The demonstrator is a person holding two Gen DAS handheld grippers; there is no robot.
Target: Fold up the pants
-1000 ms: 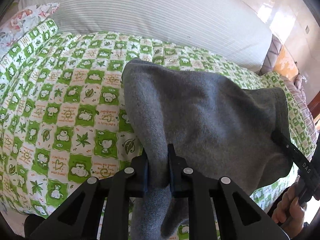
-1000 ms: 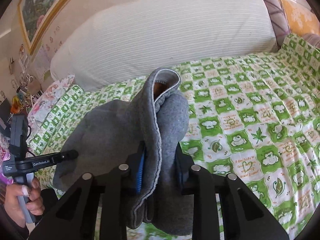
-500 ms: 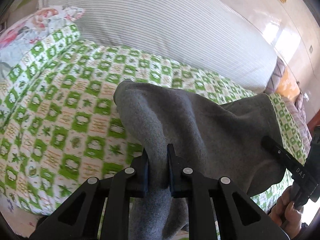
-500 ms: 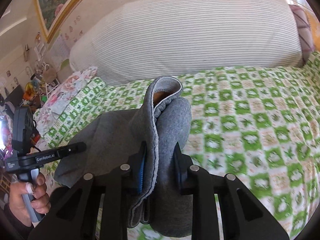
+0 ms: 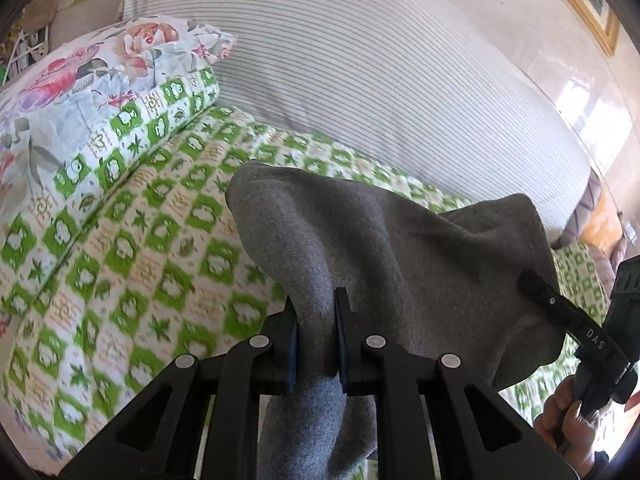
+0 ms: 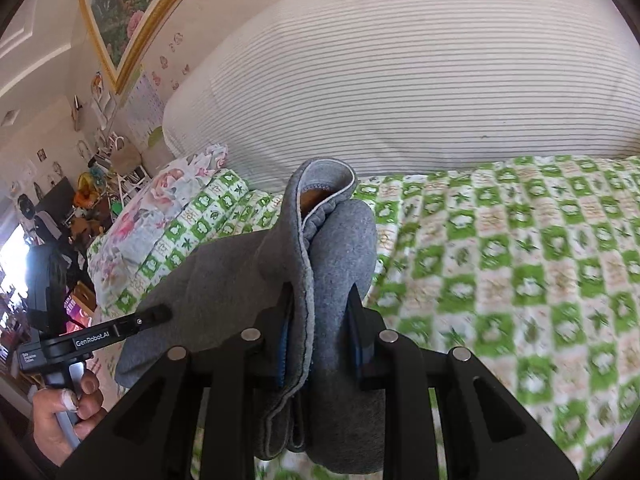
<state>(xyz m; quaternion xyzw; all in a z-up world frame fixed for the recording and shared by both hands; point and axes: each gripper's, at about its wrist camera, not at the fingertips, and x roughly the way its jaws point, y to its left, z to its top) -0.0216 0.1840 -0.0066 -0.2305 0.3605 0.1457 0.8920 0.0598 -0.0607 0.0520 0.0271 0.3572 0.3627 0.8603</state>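
Two grippers, one pair of grey pants [image 5: 384,248], both clamped tight. Left gripper [image 5: 316,344] has its blue pads squeezed on a bunched fold of the fabric, cloth spilling below the jaws & rising in a peak above them. Right gripper [image 6: 320,332] is pinched on a thicker wad, incl. the hemmed edge w/ light stitching, which curls over at the top and shows a bit of orange inside.

Pants hang stretched between the two, held up off the bed [image 6: 540,280] – green-and-white checked cover w/ leaf and animal prints below and beyond the cloth. From the left wrist view, the right gripper's black finger pokes in at the pants' far right edge, the person's right hand [image 5: 568,428] wrapped round its handle. From the right wrist view, the left gripper sits at the pants' left edge, left hand [image 6: 60,420] gripping the handle underneath.

Behind the pants, a big striped bolster [image 6: 400,80] runs along the far side of the bed. Floral pillow [image 5: 80,72] off to the pants' left. Gold-framed picture [image 6: 120,8] on the wall above the bolster.
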